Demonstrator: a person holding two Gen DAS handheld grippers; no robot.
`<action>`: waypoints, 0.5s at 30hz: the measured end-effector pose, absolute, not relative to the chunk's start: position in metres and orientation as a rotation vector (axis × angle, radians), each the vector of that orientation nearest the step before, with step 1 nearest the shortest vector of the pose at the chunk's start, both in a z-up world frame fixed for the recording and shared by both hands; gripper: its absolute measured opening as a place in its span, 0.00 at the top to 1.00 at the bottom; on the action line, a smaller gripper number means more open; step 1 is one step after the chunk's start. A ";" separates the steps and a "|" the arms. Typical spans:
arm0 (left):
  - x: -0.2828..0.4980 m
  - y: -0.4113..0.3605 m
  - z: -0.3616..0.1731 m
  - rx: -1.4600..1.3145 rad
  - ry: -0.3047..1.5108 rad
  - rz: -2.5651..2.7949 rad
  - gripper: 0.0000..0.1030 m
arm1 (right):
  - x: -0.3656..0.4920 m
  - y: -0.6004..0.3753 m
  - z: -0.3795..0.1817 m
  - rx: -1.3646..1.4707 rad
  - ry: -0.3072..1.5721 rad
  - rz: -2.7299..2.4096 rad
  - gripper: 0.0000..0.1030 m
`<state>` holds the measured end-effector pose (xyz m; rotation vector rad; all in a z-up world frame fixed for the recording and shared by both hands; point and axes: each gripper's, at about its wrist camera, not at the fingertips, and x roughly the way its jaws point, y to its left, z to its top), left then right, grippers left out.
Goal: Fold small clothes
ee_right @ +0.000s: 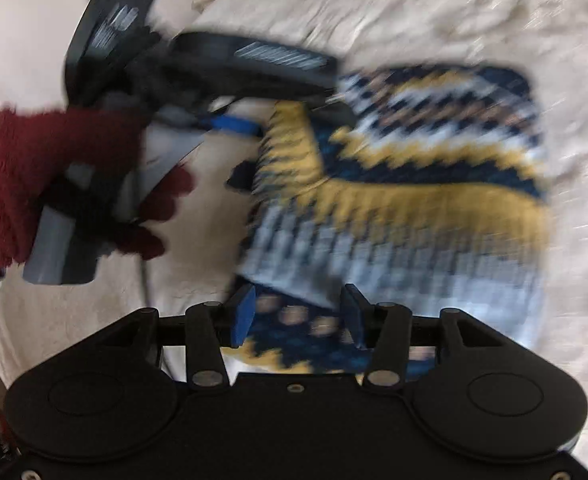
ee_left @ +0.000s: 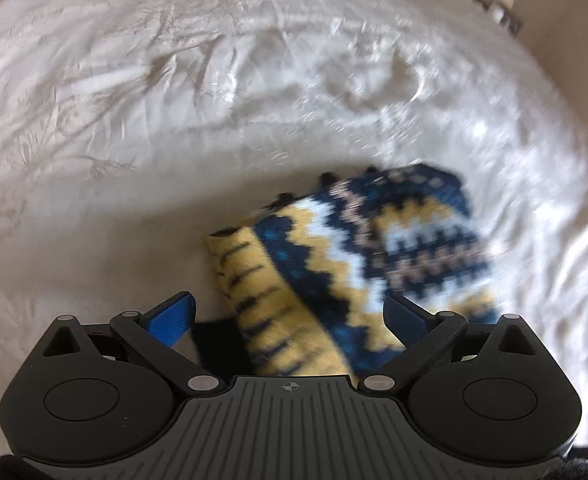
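A small knitted garment (ee_left: 358,248) with blue, yellow and white zigzag bands lies bunched on a white bed sheet (ee_left: 173,100). My left gripper (ee_left: 289,316) is open, its blue pads on either side of the garment's yellow striped cuff. In the right wrist view the garment (ee_right: 414,184) spreads ahead, blurred by motion. My right gripper (ee_right: 300,312) is open with the garment's near edge between its pads. The left gripper (ee_right: 253,120) shows there at the garment's far left edge, held by a hand in a dark red glove (ee_right: 33,176).
The creased white sheet (ee_right: 494,20) covers the bed all around. Small objects and a frame stand beyond the bed's far edge (ee_left: 502,4). A beige wall (ee_left: 566,20) is at the upper right.
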<state>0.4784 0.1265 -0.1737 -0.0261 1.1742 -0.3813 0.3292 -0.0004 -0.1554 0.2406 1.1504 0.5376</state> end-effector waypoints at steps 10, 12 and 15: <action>0.471 0.153 -0.165 -0.063 1.140 -0.316 0.02 | 0.325 0.005 -0.147 0.288 1.137 0.617 0.40; 0.460 0.162 -0.153 -0.109 1.111 -0.303 0.02 | 0.319 -0.019 -0.134 0.301 1.101 0.595 0.24; 0.442 0.173 -0.138 -0.175 1.080 -0.293 0.01 | 0.317 -0.055 -0.121 0.324 1.055 0.531 0.17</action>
